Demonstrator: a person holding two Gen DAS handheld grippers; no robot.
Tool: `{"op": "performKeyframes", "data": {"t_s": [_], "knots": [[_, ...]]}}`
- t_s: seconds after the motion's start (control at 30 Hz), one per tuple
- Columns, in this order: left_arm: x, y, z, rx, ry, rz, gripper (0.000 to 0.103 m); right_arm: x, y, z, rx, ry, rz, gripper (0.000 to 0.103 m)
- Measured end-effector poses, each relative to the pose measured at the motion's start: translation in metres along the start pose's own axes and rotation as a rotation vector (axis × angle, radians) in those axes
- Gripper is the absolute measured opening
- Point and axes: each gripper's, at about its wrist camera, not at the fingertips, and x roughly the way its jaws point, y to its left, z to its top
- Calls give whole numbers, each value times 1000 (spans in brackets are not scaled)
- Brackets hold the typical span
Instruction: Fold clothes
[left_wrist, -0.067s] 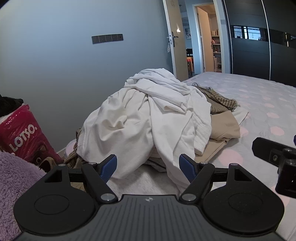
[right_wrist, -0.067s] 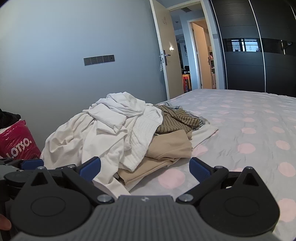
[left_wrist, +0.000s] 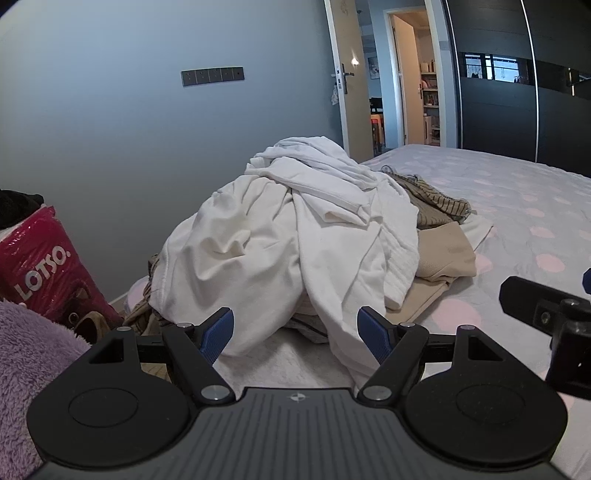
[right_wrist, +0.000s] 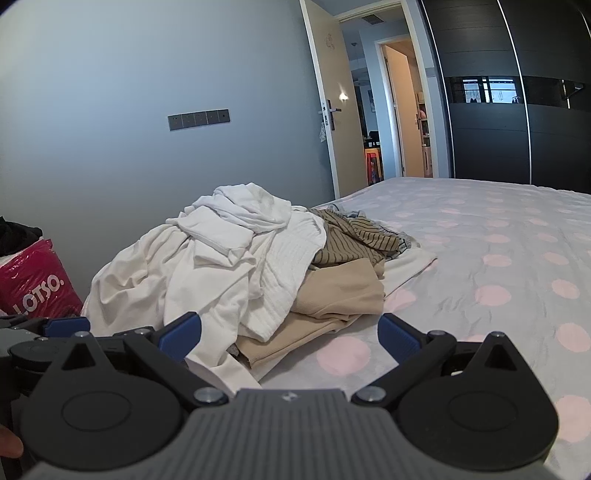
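A heap of clothes lies at the bed's left edge. White garments (left_wrist: 280, 240) (right_wrist: 207, 266) are on top, a tan garment (left_wrist: 443, 254) (right_wrist: 336, 295) lies folded at the right and a brown striped one (left_wrist: 436, 206) (right_wrist: 347, 236) behind it. My left gripper (left_wrist: 295, 334) is open just in front of the white cloth, nothing between its blue fingertips. My right gripper (right_wrist: 290, 336) is open too, low over the bed before the tan garment. The left gripper's body (right_wrist: 48, 332) shows at the right wrist view's left edge.
The bed (right_wrist: 498, 258) has a grey cover with pink dots and stretches to the right. A red LOTSO bag (left_wrist: 44, 266) (right_wrist: 33, 284) and a purple fleece (left_wrist: 26, 354) sit at the left. Behind stand a grey wall, an open door (right_wrist: 325, 103) and a dark wardrobe (right_wrist: 517, 92).
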Motion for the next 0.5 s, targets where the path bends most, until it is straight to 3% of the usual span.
{"op": "performKeyframes", "data": {"t_s": [0.17,0.27,0.5], "knots": [[-5,-13,0,31,4,18,73,-1,4,1,-2,1,0,102],[1,-1,-1,-5,14,-20,73,0,6,0,-1,2,0,102],[3,0,-2,-1,29,-15,73,4,4,-4,-6,5,9,102]]}}
